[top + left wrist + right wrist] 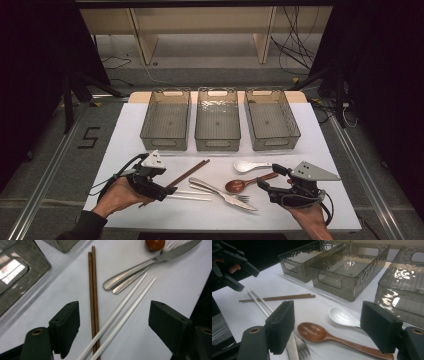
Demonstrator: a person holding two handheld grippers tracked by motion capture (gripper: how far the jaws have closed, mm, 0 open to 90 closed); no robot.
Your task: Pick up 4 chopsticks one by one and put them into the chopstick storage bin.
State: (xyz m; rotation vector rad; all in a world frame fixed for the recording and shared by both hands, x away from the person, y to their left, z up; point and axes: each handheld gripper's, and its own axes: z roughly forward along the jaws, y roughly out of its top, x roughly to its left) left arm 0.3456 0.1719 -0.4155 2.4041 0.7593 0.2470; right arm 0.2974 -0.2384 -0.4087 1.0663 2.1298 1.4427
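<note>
Where brown chopsticks [93, 290] lie, white chopsticks [122, 315] cross

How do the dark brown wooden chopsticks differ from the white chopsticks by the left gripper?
The dark brown wooden chopsticks are brown with a matt, squared look; the white chopsticks are glossy white and rounder. The brown pair lies pressed together side by side, while the white pair lies slightly apart. The white pair crosses over the brown pair's near end. Both pairs lie flat on the white table, between the open jaws of the left gripper.
</note>
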